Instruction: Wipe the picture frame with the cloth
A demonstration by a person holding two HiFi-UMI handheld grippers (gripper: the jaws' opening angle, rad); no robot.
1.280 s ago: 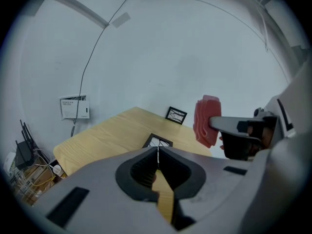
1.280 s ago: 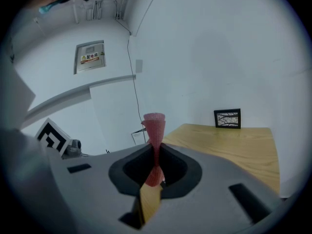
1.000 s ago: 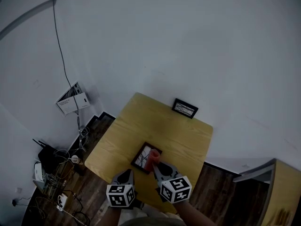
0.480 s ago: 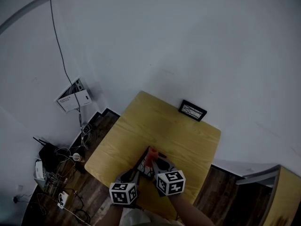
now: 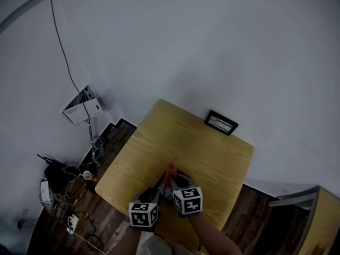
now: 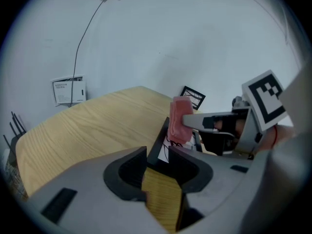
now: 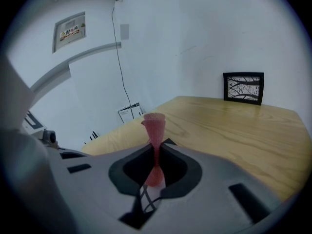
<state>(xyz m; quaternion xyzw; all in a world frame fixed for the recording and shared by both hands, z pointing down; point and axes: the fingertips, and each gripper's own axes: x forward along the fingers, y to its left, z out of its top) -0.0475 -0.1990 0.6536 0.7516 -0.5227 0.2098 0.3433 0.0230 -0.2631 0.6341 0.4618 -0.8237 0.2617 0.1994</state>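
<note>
Table (image 5: 180, 142): light wood, set with its far edge against a white wall.
Picture frame (image 6: 160, 139): black-edged, laid flat on the table close to its near edge, under both grippers.
Left gripper (image 6: 157, 152): held low over the table's near edge; its jaws are opening, and the picture frame's dark edge is seen in the gap at their tips, not pressed by the pads.
Right gripper (image 7: 156, 152): held just beside the left gripper over the table's near edge; its jaws are clamped on the cloth (image 7: 155, 126).
Cloth: pink, pinched to a thin waist, flared above the jaws, clear of the table.
Second frame (image 5: 221, 122): stood upright at the table's far edge.
</note>
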